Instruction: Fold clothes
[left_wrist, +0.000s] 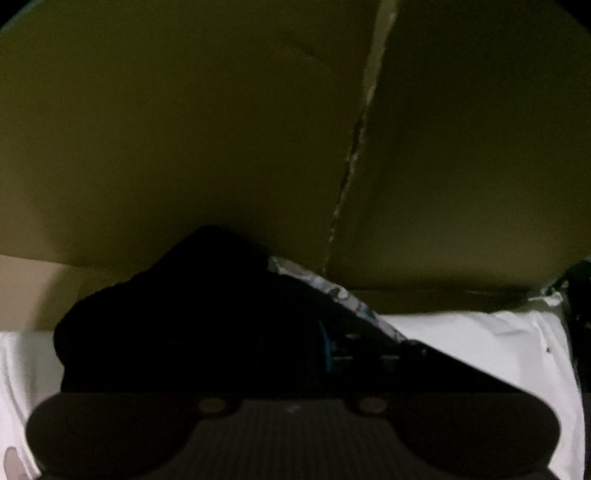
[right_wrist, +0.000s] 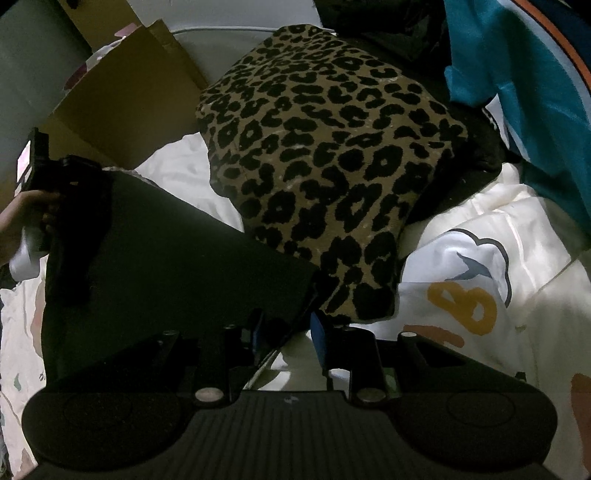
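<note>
Hand (right_wrist: 22, 218): showing at the far left of the right wrist view, it is gripping the handle of the left gripper (right_wrist: 59, 192), which is reaching in over the dark garment.

Dark garment (right_wrist: 166, 266): a flat, dark cloth that is stretching from the left gripper across to the right gripper, lying over the white bedding. In the left wrist view the same cloth (left_wrist: 192, 314) is bunching up in a dark heap directly in front of the camera.

Left gripper state: its fingers are sitting buried in the dark heap; I cannot tell from either view whether they are closed or apart.

Cardboard (left_wrist: 184, 129): brown panels with a torn seam are filling the upper part of the left wrist view, standing behind the heap; the same cardboard (right_wrist: 122, 110) is leaning at the upper left of the right wrist view.

Right gripper (right_wrist: 286, 332): its blue-padded fingers (right_wrist: 317, 332) are pinching the near corner of the dark garment, with the cloth edge running between them.

Leopard-print garment (right_wrist: 325, 166): lying in the middle of the bed, its lower edge overlapping the far edge of the dark garment.

White bedding (right_wrist: 480, 295): printed with a cloud shape and orange letters, spreading under everything to the right.

Teal garment (right_wrist: 517, 74): hanging at the upper right, beyond the leopard-print garment.
</note>
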